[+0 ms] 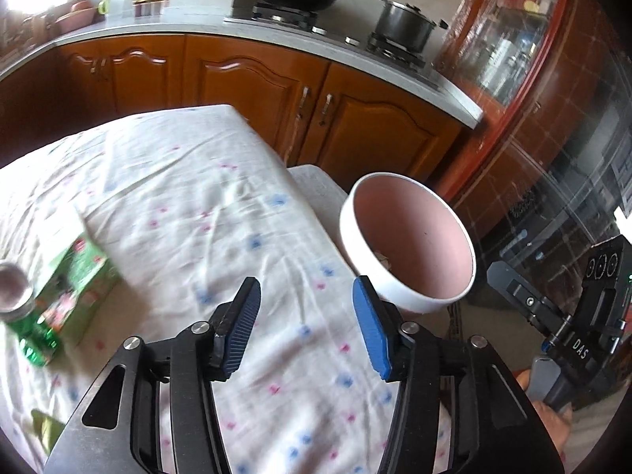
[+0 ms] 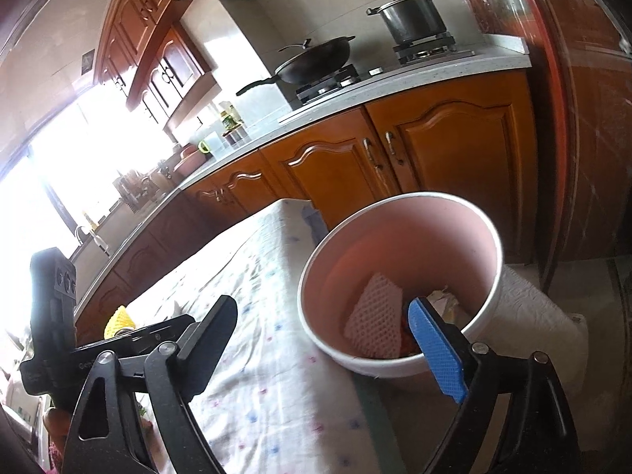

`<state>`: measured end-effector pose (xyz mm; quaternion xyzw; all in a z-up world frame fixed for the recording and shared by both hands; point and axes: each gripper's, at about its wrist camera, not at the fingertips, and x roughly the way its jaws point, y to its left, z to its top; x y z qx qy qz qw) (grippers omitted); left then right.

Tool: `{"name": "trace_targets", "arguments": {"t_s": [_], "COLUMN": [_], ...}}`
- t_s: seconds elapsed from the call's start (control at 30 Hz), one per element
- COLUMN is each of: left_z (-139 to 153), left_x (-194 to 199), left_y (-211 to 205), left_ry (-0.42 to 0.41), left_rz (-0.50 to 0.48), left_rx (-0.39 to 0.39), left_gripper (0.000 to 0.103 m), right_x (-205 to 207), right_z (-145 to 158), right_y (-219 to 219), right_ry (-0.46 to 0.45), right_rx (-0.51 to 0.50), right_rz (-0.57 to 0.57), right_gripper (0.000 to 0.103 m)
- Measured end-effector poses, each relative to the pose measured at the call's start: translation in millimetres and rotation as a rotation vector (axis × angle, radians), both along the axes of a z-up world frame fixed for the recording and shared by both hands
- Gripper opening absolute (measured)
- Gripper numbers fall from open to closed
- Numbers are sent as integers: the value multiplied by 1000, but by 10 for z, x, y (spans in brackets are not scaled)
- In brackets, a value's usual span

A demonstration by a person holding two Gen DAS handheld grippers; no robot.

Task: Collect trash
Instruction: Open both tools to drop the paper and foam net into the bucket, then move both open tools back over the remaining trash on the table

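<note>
The biggest thing here is the table with the white cloth dotted pink and blue (image 1: 189,197). It fills most of the left wrist view and gives the trash a flat place to lie.

Next comes the round bin, white outside and pink inside (image 1: 407,245). It stands just past the right edge of the table, on something white and lower than the tabletop. I think it was put there so trash can be dropped in with only a short move off the table. In the right wrist view the bin (image 2: 399,363) already has things at the bottom: a piece of white foam netting (image 2: 371,316) and some crumpled scraps beside it.

On the far left of the table lie a flat green cardboard box (image 1: 79,284) and a green plastic bottle (image 1: 31,335) lying just beside it, both blurred. These look like trash not yet picked up. A yellow net-like thing (image 2: 118,316) also shows near the table edge in the right wrist view, but I cannot tell what it is.

The left gripper (image 1: 304,324) hangs over the cloth with its blue pads apart and nothing between them. The box and bottle are well off to its left; the bin is just beside its right finger.

The right gripper (image 2: 324,335) has its fingers spread wide and holds nothing. The near rim of the bin sits between its fingers, and its blue pad shows in front of the bin's opening.
</note>
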<state>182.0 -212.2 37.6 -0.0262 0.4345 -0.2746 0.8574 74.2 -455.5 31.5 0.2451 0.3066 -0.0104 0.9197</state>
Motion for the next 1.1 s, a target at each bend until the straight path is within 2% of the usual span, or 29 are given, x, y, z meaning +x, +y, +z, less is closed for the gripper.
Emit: {"name": "trace_targets", "arguments": {"t_s": [0.43, 0.53, 0.7, 0.83, 1.0, 1.1], "left_z": [52, 78, 69, 39, -63, -121], "left_x": [-260, -319, -377, -415, -354, -286], "left_y": [611, 751, 1111, 1444, 1804, 1911], "left_ry": [-9, -26, -33, -56, -38, -32], "left_rz": [95, 118, 188, 281, 361, 392], "left_rx": [-41, -37, -46, -38, -37, -21], "left_gripper": [52, 56, 56, 65, 67, 75], "right_x": [-6, 14, 37, 82, 149, 213], "right_z": [-20, -37, -77, -96, -148, -182], "right_y": [448, 581, 822, 977, 1152, 1255], "right_ry": [7, 13, 24, 30, 40, 49], "right_rx": [23, 24, 22, 20, 18, 25], "right_rz": [76, 107, 151, 185, 218, 240], "right_gripper": [91, 91, 91, 91, 91, 91]}}
